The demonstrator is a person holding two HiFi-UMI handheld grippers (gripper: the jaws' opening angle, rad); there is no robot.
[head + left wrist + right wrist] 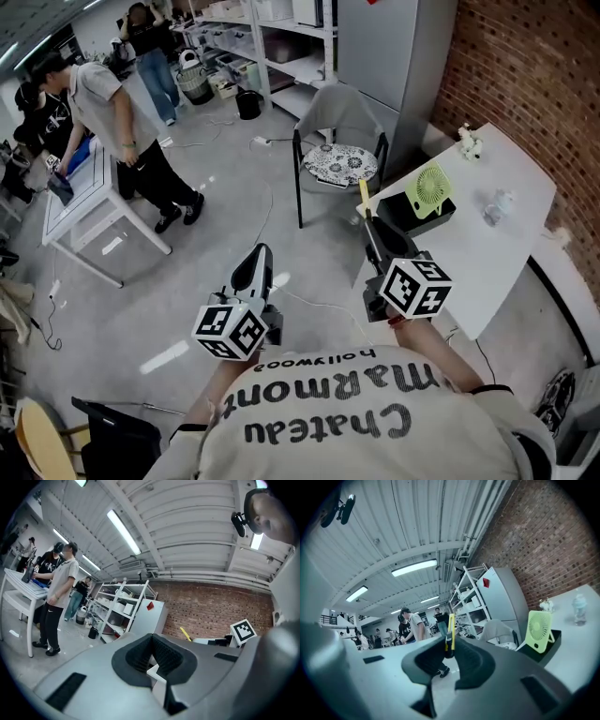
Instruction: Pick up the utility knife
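Note:
The utility knife [364, 199] is yellow and black and sticks out forward from my right gripper [373, 231], which is shut on it. In the right gripper view the knife [450, 634] stands upright between the dark pads of that gripper [449, 651], its yellow end above them. My left gripper [259, 255] is held level beside the right one, over the floor. In the left gripper view its jaws [151, 637] meet at the tips with nothing between them. From there the knife [185, 633] and the right gripper's marker cube [244, 630] show at the right.
A white table [511, 246] at the right carries a green fan [429, 187], a black box, a plastic bottle [495, 206] and a small figure [469, 141]. A grey chair [339, 131] with a patterned cushion stands ahead. People stand by another white table [86, 204] at the left.

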